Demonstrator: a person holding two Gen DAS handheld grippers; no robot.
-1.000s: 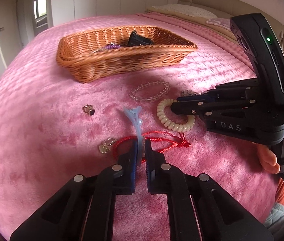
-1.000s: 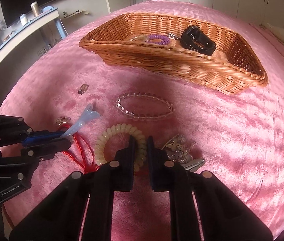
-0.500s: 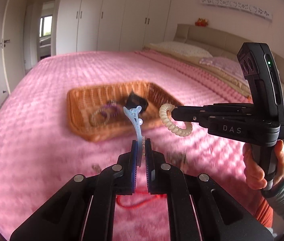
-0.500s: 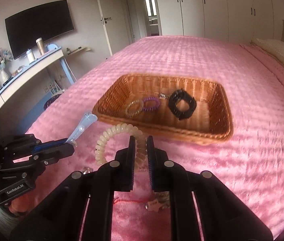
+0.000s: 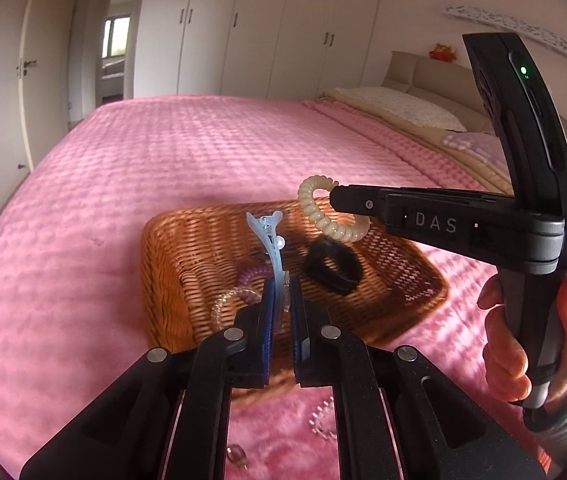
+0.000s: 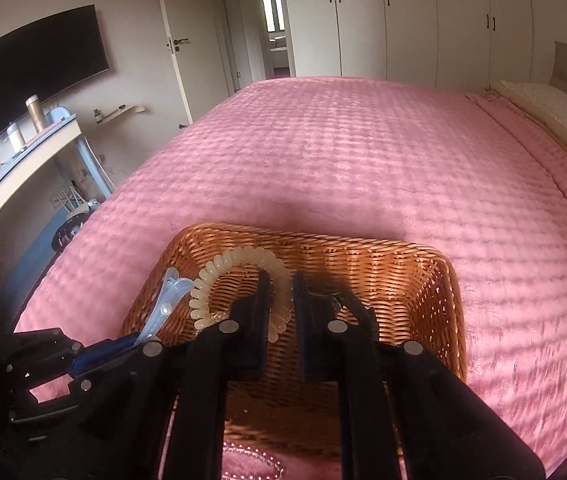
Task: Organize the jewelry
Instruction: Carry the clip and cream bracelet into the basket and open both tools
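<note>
A: How far along is the tidying?

B: Partway, I'd judge. The wicker basket (image 5: 163, 264) on the pink bed (image 5: 203, 152) already holds a black band (image 5: 333, 270) and a purple coil (image 5: 252, 274). A beaded bracelet (image 6: 251, 454) lies on the bed by the basket's near edge.

A: And the claws?

B: The left gripper (image 5: 282, 308) clenches a pale blue hair clip (image 5: 271, 240); the right gripper (image 6: 282, 296) clenches a cream spiral hair tie (image 6: 239, 262). Both hang above the basket.

pink bedspread (image 5: 203, 152), white wardrobes (image 5: 275, 28), wall television (image 6: 39, 64)
</note>
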